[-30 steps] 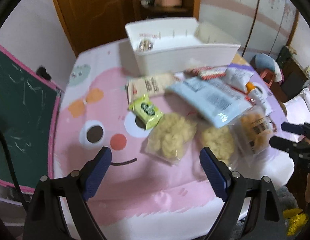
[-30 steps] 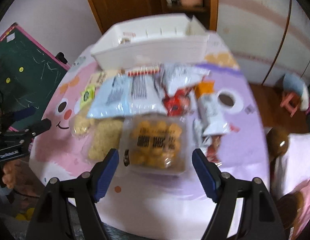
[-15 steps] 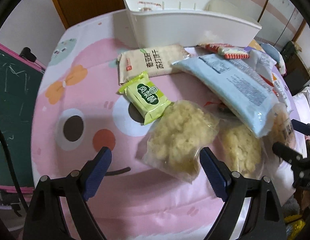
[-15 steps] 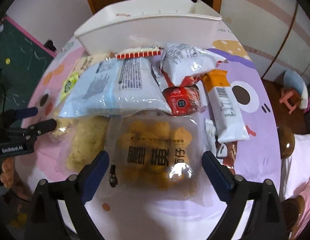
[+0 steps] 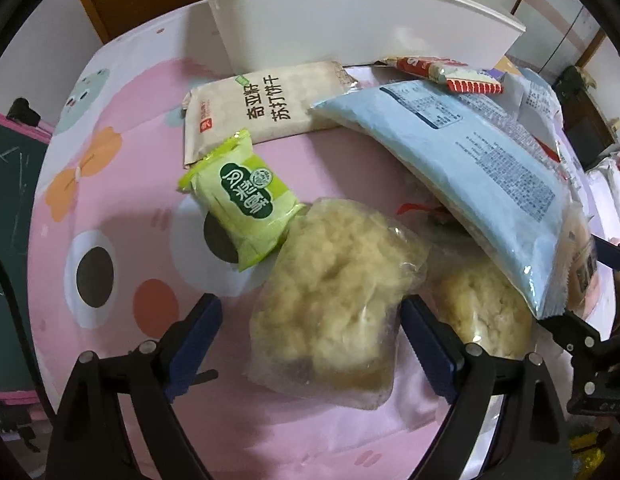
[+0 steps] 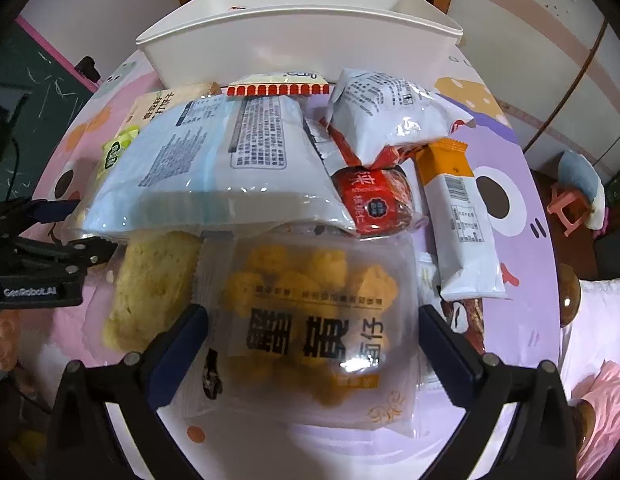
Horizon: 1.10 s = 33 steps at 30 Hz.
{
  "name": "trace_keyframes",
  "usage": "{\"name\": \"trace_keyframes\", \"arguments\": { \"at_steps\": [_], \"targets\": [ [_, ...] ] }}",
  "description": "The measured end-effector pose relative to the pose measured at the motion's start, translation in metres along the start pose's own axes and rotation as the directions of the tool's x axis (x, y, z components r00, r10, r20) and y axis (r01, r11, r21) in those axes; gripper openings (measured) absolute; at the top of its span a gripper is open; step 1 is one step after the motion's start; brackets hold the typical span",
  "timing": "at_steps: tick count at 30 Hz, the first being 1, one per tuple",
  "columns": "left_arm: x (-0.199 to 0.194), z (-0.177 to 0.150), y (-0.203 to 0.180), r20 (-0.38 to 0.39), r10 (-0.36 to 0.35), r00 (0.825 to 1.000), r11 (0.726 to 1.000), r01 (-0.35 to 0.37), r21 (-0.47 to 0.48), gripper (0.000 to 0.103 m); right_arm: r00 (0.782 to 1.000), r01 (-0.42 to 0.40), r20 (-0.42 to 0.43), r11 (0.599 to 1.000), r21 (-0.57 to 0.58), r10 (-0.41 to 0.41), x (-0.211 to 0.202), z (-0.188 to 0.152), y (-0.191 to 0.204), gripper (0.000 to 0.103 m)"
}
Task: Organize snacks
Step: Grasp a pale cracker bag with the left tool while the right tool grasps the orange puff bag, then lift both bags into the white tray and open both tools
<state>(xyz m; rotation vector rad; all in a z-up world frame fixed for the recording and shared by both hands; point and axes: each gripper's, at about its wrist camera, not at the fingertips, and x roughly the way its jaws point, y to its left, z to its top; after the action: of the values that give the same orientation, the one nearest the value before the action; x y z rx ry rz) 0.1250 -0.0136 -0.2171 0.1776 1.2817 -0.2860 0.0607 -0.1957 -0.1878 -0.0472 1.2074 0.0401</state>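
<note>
Both spread wide, gripping nothing: left gripper (image 5: 310, 336) straddling clear bag of pale yellow puffs (image 5: 333, 300), right gripper (image 6: 313, 340) straddling clear pack of orange snacks (image 6: 306, 320), lined up for pickup into far white plastic bin (image 6: 298, 40).

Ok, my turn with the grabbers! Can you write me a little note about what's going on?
Left gripper: open, around the pale clear snack bag, not squeezing.
Right gripper: jaws have just been opening; now open around the orange snack bag.
Other snacks, like the big blue bag, lie piled on the table before the white bin.
Done: no snack grabbed yet.
Left: put the snacks in the bin.
</note>
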Motion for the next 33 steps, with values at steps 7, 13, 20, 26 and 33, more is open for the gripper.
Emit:
{"name": "trace_keyframes", "arguments": {
  "at_steps": [7,13,20,26,33],
  "targets": [
    [-0.007,-0.004,-0.012,0.020,0.005,1.000,1.000,-0.005,0.030,0.058,0.999,-0.017,0.028,1.000,-0.007,0.017,-0.011,-0.005,0.003,0.077],
    [-0.020,-0.015,-0.011,0.030,-0.017,0.999,1.000,0.016,0.016,0.048,0.992,-0.129,0.013,0.992,0.010,0.129,-0.021,-0.013,0.003,0.074],
    [-0.061,-0.042,-0.011,0.100,-0.062,0.993,0.998,0.060,0.017,0.048,0.984,-0.174,0.050,0.985,-0.005,0.174,-0.050,-0.023,0.008,0.074],
    [-0.121,-0.049,-0.024,0.211,-0.106,0.972,0.994,0.100,0.036,0.048,0.970,-0.200,0.139,0.979,-0.024,0.202,-0.089,-0.021,0.006,0.074],
    [-0.194,-0.022,-0.031,0.350,-0.111,0.930,0.993,0.091,0.072,0.048,0.938,-0.190,0.281,0.979,-0.072,0.203,-0.152,0.004,0.004,0.074]
  ]
}}
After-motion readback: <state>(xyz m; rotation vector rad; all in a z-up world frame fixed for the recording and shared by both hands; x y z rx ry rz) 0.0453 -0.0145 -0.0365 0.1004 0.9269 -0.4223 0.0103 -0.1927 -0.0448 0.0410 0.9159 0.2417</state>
